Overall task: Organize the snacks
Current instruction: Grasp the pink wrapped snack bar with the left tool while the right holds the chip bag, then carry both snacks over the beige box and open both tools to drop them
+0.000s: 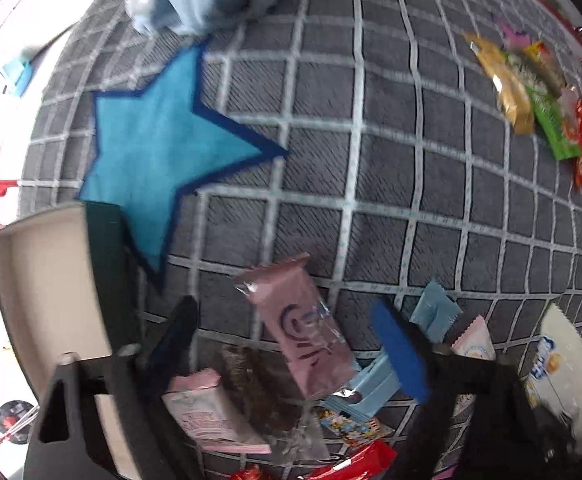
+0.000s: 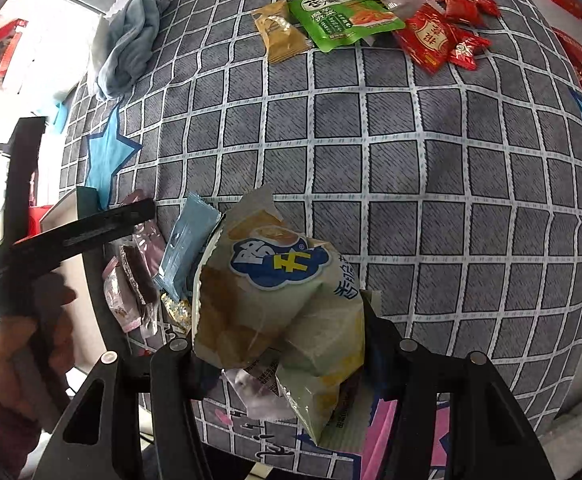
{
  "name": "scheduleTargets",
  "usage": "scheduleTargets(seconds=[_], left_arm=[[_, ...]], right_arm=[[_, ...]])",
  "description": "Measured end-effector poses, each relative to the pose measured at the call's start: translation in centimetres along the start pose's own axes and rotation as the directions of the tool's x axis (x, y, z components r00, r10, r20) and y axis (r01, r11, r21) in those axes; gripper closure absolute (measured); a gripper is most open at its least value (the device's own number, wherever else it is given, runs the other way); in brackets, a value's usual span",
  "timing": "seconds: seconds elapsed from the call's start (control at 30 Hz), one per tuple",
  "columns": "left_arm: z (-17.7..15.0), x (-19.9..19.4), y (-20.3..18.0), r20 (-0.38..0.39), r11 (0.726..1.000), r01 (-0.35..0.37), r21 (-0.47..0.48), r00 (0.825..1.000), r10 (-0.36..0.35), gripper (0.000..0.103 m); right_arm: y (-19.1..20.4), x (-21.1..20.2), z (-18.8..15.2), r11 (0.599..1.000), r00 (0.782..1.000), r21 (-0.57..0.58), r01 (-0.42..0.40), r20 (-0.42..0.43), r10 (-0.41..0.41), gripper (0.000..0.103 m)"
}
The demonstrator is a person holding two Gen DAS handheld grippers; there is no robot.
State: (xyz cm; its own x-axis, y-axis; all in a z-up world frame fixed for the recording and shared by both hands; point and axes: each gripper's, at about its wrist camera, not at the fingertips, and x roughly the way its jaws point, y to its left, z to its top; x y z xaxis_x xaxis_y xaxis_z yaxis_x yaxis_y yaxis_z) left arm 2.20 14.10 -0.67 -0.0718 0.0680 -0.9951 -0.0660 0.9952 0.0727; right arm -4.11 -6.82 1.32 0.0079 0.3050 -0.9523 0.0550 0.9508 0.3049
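My right gripper (image 2: 279, 344) is shut on a pale cream snack bag with a blue logo (image 2: 275, 292), held just above the grey checked cloth (image 2: 411, 184). My left gripper (image 1: 291, 344) is open above a pile of snacks: a pink wafer pack (image 1: 303, 332), a light blue packet (image 1: 435, 316), a pink box (image 1: 207, 416) and red wrappers (image 1: 355, 464). It also shows in the right wrist view (image 2: 71, 236) at the left, held in a hand. A second pile lies far away: a green bag (image 2: 343, 20), a tan packet (image 2: 281, 32), red packets (image 2: 439, 36).
An open white cardboard box (image 1: 43, 280) stands at the cloth's left edge, beside a blue star print (image 1: 155, 152). A crumpled grey-blue towel (image 2: 131, 44) lies at the far left. A white bag (image 1: 567, 372) lies right of the left gripper.
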Motion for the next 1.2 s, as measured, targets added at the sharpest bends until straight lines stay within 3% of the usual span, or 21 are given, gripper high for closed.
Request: scheduleTargets(seconds=[0.03, 0.1, 0.2, 0.33, 0.53, 0.7, 0.93, 1.2], left_arm=[[0.0, 0.6, -0.2, -0.024, 1.000, 0.001, -0.002, 1.000, -0.001, 0.031], [0.0, 0.5, -0.4, 0.001, 0.999, 0.047, -0.019, 0.999, -0.047, 0.043], [0.0, 0.2, -1.9, 0.012, 0.998, 0.062, 0.008, 0.998, -0.063, 0.076], [-0.4, -0.8, -1.6, 0.066, 0.992, 0.129, -0.013, 0.990, -0.128, 0.078], [-2.8, -5.4, -1.5, 0.161, 0.991, 0.137, 0.000, 0.978, -0.136, 0.078], [-6.0, -8.9, -0.4, 0.216, 0.987, 0.151, -0.050, 0.967, -0.136, 0.078], [-10.4, -11.6, 5.4, 0.278, 0.980, 0.130, -0.148, 0.957, -0.085, 0.078], [-14.8, -11.8, 12.1, 0.284, 0.955, 0.106, -0.278, 0.959, -0.023, 0.078]], right_arm=[[-0.1, -0.3, -0.3, 1.000, 1.000, -0.002, -0.007, 0.003, 0.007, 0.045], [-0.2, -0.9, -0.7, 1.000, 1.000, -0.008, -0.019, 0.007, 0.019, 0.045], [-0.1, -1.6, -1.2, 0.999, 0.999, -0.020, -0.032, 0.015, 0.033, 0.045], [0.5, -2.2, -1.2, 0.998, 0.999, -0.041, -0.049, 0.016, 0.050, 0.045], [1.0, -2.6, -1.2, 0.995, 0.998, -0.071, -0.064, 0.013, 0.065, 0.045], [1.5, -3.0, -1.2, 0.989, 0.997, -0.129, -0.072, 0.001, 0.073, 0.045], [3.8, -2.9, -2.3, 0.965, 0.996, -0.247, -0.083, -0.034, 0.077, 0.045], [9.7, -2.3, -3.9, 0.922, 0.995, -0.375, -0.092, -0.061, 0.074, 0.045]])
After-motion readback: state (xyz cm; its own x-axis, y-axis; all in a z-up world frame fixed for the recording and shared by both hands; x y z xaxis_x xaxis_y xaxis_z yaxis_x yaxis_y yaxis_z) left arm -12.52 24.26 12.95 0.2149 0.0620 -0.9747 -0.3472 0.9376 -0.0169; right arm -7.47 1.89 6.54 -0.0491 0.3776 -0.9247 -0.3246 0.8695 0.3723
